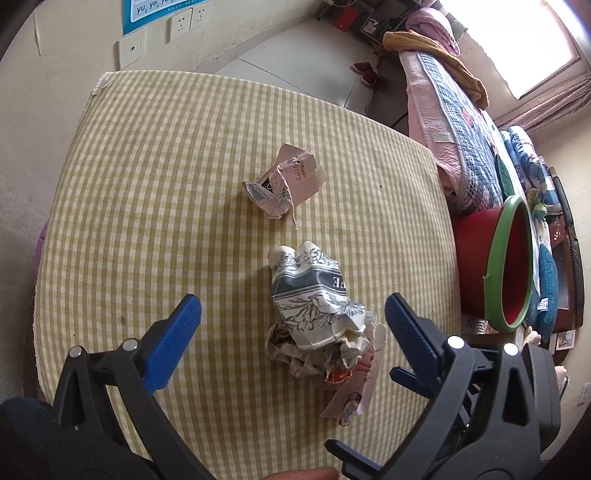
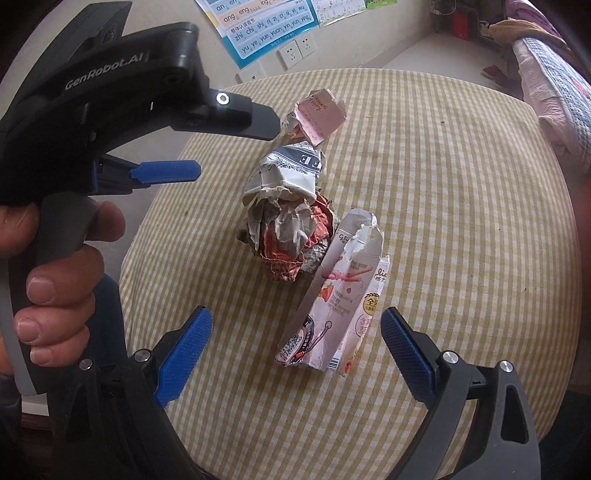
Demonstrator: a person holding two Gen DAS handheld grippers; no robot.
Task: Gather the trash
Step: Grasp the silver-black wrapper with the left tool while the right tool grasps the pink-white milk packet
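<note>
Right gripper (image 2: 295,332): jaws spread, empty, poised straight over near end of pink snack box (image 2: 332,306). Box flattened and torn; long axis running away from the tongs toward crumpled paper wad (image 2: 291,236), far end touching it. Left gripper (image 1: 293,314): jaws spread, empty, over the grey-and-white carton (image 1: 314,291) just behind the wad. Nearer to the box: right gripper, judged. Small pink wrapper (image 1: 284,181) beyond the wad, apart. Red bin (image 1: 506,266) off the table's edge, right of the wad. Legible: "GenRobot.AI" on left gripper body; "Glic…" on box, partial; pinyin chart (image 2: 258,26) behind, "zhi chi shi".
</note>
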